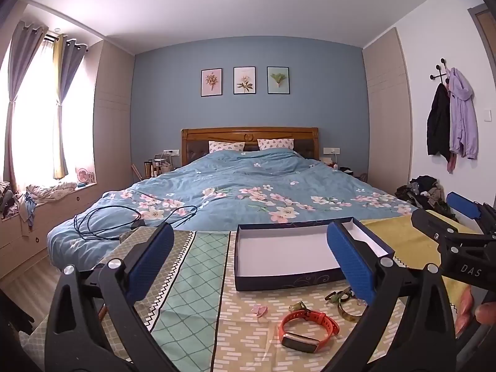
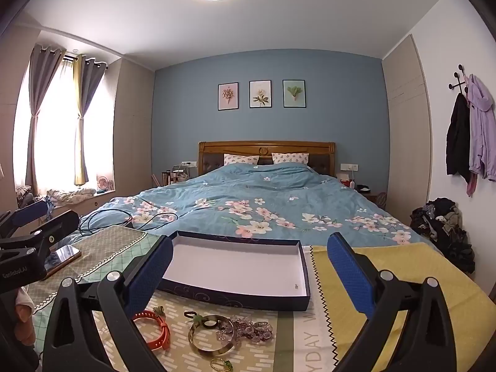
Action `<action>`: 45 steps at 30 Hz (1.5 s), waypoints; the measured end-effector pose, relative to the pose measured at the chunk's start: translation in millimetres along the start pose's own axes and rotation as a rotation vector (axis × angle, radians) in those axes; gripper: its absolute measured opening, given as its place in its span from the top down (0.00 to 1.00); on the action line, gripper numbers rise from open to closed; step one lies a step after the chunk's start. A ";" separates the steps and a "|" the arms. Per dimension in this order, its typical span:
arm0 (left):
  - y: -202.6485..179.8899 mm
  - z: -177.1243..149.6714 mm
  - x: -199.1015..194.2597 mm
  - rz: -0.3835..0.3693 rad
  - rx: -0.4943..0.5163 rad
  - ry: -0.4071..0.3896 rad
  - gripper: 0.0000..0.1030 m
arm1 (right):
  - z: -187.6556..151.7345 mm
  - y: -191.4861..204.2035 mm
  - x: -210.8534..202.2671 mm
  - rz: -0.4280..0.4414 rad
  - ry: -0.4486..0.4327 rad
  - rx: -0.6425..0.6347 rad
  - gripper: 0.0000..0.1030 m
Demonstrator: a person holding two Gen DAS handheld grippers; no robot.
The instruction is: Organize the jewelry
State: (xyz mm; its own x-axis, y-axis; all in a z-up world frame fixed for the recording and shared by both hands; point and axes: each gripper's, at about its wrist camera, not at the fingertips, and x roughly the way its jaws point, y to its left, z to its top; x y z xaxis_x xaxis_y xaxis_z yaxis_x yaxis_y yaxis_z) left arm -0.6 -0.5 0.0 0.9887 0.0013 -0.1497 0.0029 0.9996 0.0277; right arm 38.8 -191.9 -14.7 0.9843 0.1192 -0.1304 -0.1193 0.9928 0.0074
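Observation:
An open dark-blue box with a white inside (image 1: 288, 254) (image 2: 235, 268) lies empty on the patterned table cloth. In front of it lie an orange smart band (image 1: 307, 325) (image 2: 156, 328), a gold bangle (image 2: 212, 334) (image 1: 348, 311), a cluster of purple beads (image 2: 251, 331), a small pink piece (image 1: 259, 310) and a thin gold ring with green stones (image 2: 221, 364). My left gripper (image 1: 251, 263) is open and empty above the cloth. My right gripper (image 2: 251, 279) is open and empty over the box's near edge.
A phone (image 2: 62, 259) lies on the cloth at the left. The bed with a blue floral quilt (image 1: 248, 192) stands just behind the table, with a black cable (image 1: 124, 220) on it. A clothes pile (image 2: 443, 226) sits at the right wall.

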 end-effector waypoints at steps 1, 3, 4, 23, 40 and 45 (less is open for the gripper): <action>0.1 0.1 0.0 -0.001 -0.002 0.001 0.06 | 0.1 0.0 1.0 0.003 0.014 -0.003 0.07; 0.3 0.0 0.3 -0.001 -0.005 0.003 0.06 | 0.1 0.1 1.6 0.006 0.016 0.000 0.07; 0.4 -0.1 0.4 -0.001 -0.008 0.006 0.06 | 0.0 0.5 1.7 0.005 0.016 0.001 0.07; -6.3 0.9 4.5 -0.024 -0.015 0.009 0.06 | -1.7 -0.4 -3.0 0.009 0.002 0.012 0.07; -2.6 -0.8 4.2 -0.022 -0.030 0.010 0.06 | 0.8 -2.1 -0.6 0.026 0.014 0.019 0.07; -2.4 -0.8 3.6 -0.023 -0.031 0.010 0.06 | 1.0 -2.1 -0.7 0.025 0.013 0.020 0.07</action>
State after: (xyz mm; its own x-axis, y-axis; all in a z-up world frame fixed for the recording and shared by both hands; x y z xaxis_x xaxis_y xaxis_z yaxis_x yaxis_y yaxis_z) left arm 2.8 -2.8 -1.4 0.9869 -0.0212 -0.1602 0.0205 0.9998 -0.0061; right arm 38.5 -194.1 -13.7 0.9792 0.1442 -0.1428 -0.1412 0.9895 0.0308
